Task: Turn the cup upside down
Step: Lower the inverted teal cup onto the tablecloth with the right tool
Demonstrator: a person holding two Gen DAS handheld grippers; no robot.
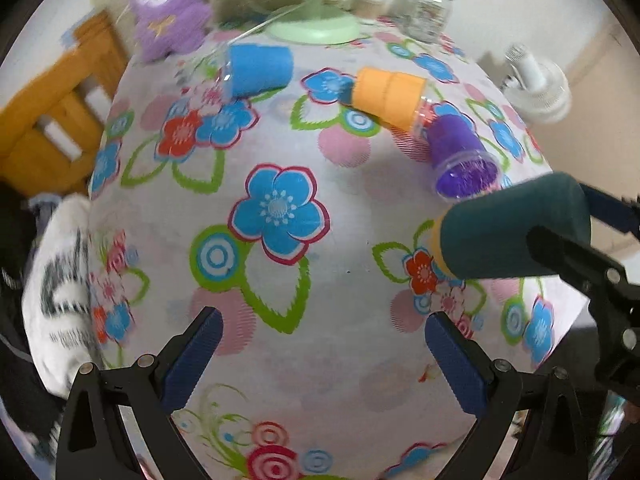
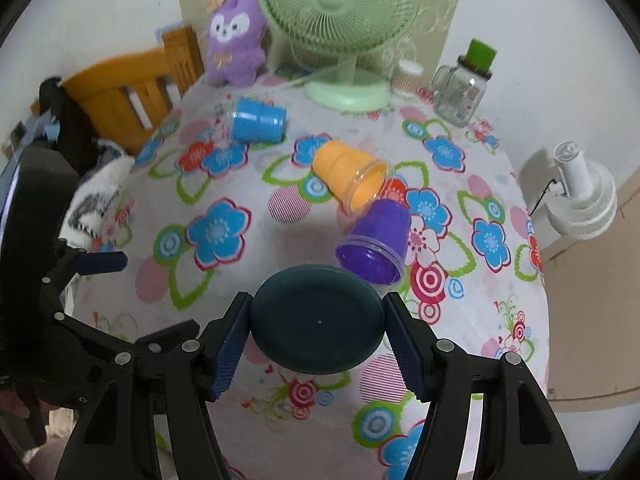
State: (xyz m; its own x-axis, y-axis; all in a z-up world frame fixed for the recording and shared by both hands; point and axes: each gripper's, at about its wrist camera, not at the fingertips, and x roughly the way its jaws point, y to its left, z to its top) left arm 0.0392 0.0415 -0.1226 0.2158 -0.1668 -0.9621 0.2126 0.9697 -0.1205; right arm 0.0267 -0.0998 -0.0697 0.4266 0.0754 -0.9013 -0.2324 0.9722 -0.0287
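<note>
The dark teal cup point(image 2: 318, 320) looks light and thin-walled — most likely a plastic tumbler, stiff enough to hold its shape but liable to flex or slip if pinched hard. Its smooth sides offer little friction, so a hold across the lower body, near the base, seems the safest place, with the pads square on opposite walls. That is where the right hand-held gripper point(image 2: 318, 322) has it: the two blue fingers point(image 2: 230, 344) press on either side of the round base, closed onto the cup, which is held clear of the desk point(image 2: 224, 280) with its flat bottom toward the right wrist camera.

From the left wrist view the cup lies roughly sideways in the air, its body dark teal with a yellow band at the mouth end point(image 1: 436, 240), that end pointing away from the gripper holding it. It hangs just nearer than the purple cup point(image 2: 374, 240), which lies on its side on the flowered cloth; the orange cup point(image 2: 348, 174) lies just beyond the purple cup, and the blue cup point(image 2: 258, 120) well beyond and to the left of it.

The left hand-held gripper point(image 1: 324, 344) is spread wide and holds nothing — it hovers over bare cloth, left of the teal cup.
</note>
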